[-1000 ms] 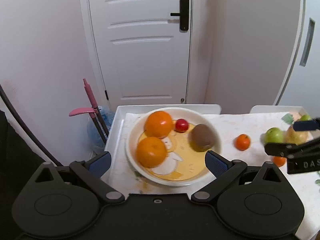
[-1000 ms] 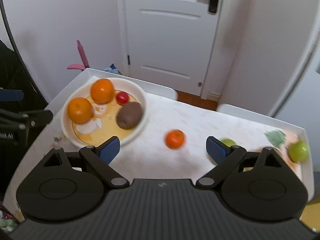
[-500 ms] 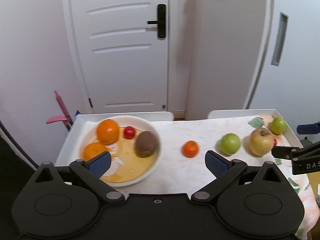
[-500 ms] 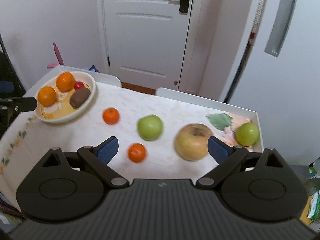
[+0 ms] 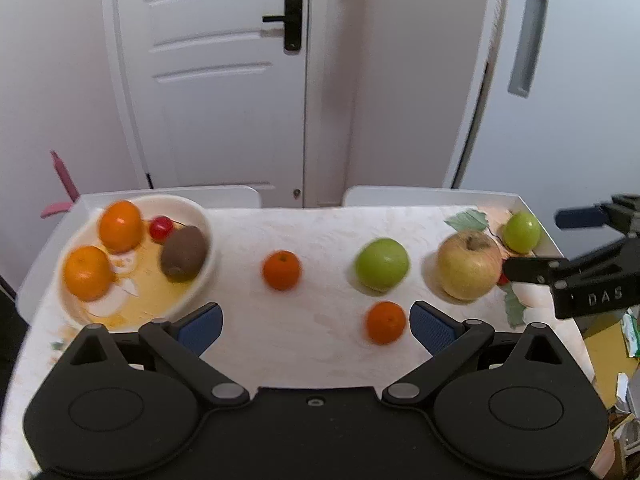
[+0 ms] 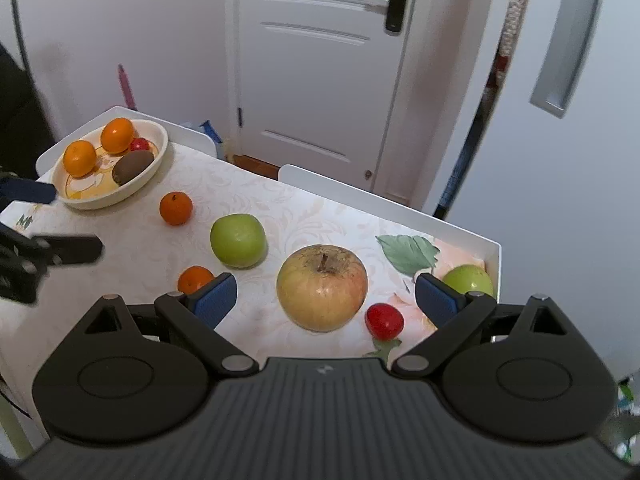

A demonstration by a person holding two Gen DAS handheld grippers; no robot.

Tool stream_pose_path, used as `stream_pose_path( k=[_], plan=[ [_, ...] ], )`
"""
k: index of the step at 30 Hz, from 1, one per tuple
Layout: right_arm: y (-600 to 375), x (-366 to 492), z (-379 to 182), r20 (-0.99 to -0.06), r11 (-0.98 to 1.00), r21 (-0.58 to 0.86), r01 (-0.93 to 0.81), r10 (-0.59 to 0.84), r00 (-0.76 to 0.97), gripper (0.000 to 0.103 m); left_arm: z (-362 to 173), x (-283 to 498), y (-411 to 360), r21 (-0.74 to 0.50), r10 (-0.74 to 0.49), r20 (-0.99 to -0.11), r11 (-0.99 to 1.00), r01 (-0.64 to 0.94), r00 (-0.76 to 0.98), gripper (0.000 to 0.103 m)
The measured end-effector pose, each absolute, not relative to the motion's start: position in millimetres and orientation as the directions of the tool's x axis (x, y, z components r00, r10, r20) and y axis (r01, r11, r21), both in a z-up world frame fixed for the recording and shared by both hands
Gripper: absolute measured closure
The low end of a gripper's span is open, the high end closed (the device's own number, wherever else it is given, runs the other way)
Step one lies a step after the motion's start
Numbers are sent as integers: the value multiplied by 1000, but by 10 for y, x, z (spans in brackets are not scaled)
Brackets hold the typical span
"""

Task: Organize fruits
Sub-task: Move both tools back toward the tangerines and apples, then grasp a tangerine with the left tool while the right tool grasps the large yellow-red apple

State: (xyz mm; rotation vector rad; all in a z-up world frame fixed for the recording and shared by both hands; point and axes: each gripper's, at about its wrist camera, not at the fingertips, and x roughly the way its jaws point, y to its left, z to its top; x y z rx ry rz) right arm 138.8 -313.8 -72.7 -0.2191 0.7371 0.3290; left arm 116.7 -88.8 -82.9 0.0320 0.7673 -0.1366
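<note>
A white bowl at the table's left holds two oranges, a kiwi and a small red fruit. Loose on the table lie two mandarins, a green apple, a large yellow apple, a small green apple and a red cherry tomato. My left gripper is open and empty above the table's front. My right gripper is open and empty, with the yellow apple between its fingers' line of view. The bowl also shows in the right wrist view.
The table has raised white edges and a leaf-print cloth. A white door and grey wall stand behind. A pink handle stands at the left. Clutter lies on the floor at the right.
Both grippers have pulled back and swung right, away from the bowl. The loose apples and mandarins have come into view. Both stayed open and empty.
</note>
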Motion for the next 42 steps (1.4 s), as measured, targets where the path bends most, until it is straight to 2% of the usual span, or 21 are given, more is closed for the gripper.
stream_pose_path(
  k=[6,9,17,19,24,25,26,42],
  plan=[
    [-3238,1551,-925,-699,903,-59,-425,267,664,0,-1122,1284,-1166,-13,-130,-714,985,172,688,4],
    [-3251,1617,-1029,-702,893,-60,-445,279,655,0,-1256,1373,-1262,-4,-133,-721,982,188,680,10],
    [-3253,1746,-1257,-705,879,-43,-474,309,638,0,-1505,1554,-1402,16,-129,-748,977,213,651,32],
    [-3258,1766,-1299,-705,880,-37,-473,313,637,0,-1546,1568,-1434,25,-128,-749,975,221,650,34],
    [-3285,1802,-1375,-702,884,-24,-468,318,637,0,-1609,1607,-1510,23,-130,-752,974,223,646,46],
    [-3291,1808,-1384,-700,884,-19,-467,321,637,0,-1621,1624,-1527,25,-128,-754,974,223,644,58],
    [-3293,1813,-1391,-699,885,-16,-466,323,638,0,-1629,1642,-1543,31,-120,-757,975,218,642,62],
    [-3213,1892,-1448,-707,880,-9,-475,330,625,1,-1606,1607,-1507,31,-110,-764,978,207,636,63]
  ],
)
